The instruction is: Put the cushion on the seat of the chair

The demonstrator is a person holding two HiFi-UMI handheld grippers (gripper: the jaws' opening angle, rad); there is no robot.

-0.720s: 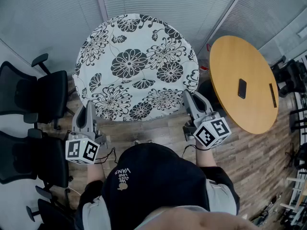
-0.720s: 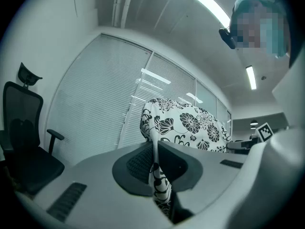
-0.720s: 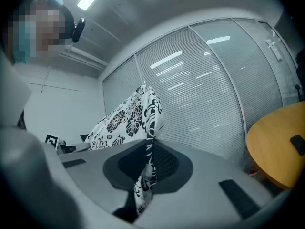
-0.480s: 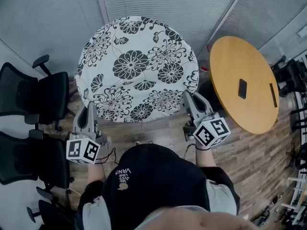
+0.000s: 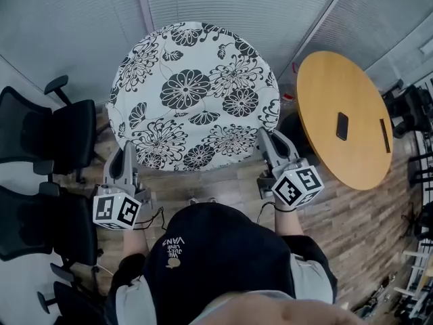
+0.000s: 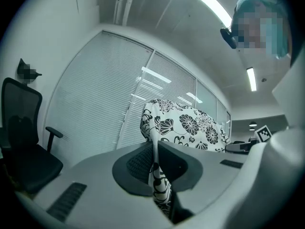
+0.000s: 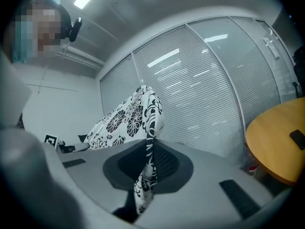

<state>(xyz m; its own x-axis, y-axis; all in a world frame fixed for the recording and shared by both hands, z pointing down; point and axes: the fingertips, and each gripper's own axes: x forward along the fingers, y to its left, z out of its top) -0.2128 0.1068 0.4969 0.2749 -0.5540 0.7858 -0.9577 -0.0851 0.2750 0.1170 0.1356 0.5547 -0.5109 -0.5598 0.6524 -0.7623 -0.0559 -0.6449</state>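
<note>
Cushion (image 5: 193, 93), round, floral print, held up in front of person, not on any seat. Chairs (image 5: 64, 137) at left, table (image 5: 345, 80) at right. Left gripper (image 5: 128, 151) jaws clamped on cushion's near-left edge. Right gripper (image 5: 265, 139) jaws clamped on its near-right edge. Phone (image 5: 342, 124) mid-table.

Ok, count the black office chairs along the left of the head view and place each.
3. One beside the cushion's left edge, one below it by the left tongs, one cut off at the bottom-left corner. Dark shapes at far right may be more chairs.
</note>
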